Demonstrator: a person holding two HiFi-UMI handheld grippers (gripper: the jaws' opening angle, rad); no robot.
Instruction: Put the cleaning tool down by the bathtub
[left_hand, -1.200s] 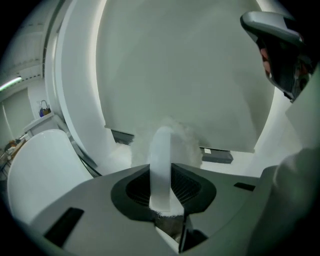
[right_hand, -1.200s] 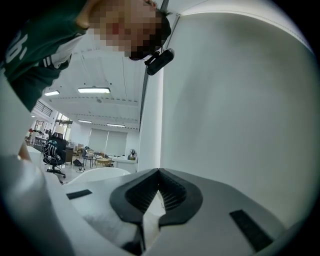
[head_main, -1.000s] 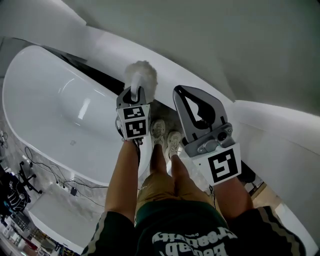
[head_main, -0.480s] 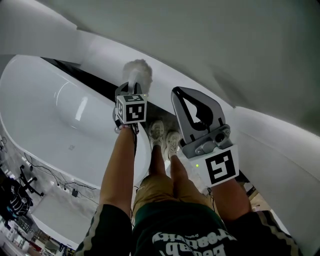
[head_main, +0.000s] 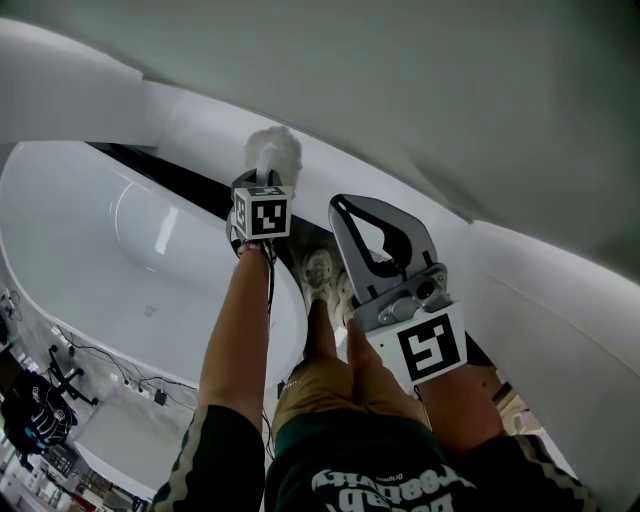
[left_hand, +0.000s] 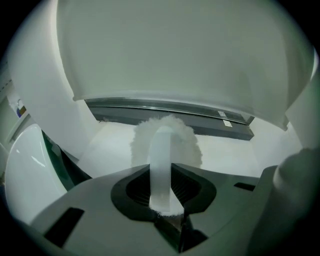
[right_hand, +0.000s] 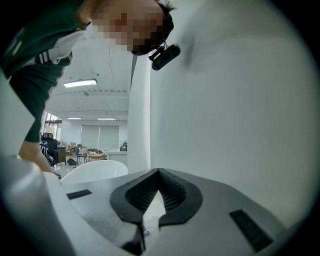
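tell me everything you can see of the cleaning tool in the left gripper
The cleaning tool is a duster: a flat, pale, plastic-looking strip handle ending in a round, fluffy white head. The left gripper is shut on the handle's near end, so the head sticks straight out beyond the jaws. It is held up beside the bathtub, over a white surface; whether the fluff touches it isn't clear.

A plain white wall (head_main: 450, 80) rises ahead; a dark strip (left_hand: 125, 112) runs along its foot; beyond a white column (right_hand: 140, 115) lies an open hall with ceiling lights (right_hand: 80, 83), shaded windows (right_hand: 100, 136) and distant tables (right_hand: 87, 156); a black chair (head_main: 35, 415) and cables (head_main: 110, 365) sit on the pale floor (head_main: 120, 430).
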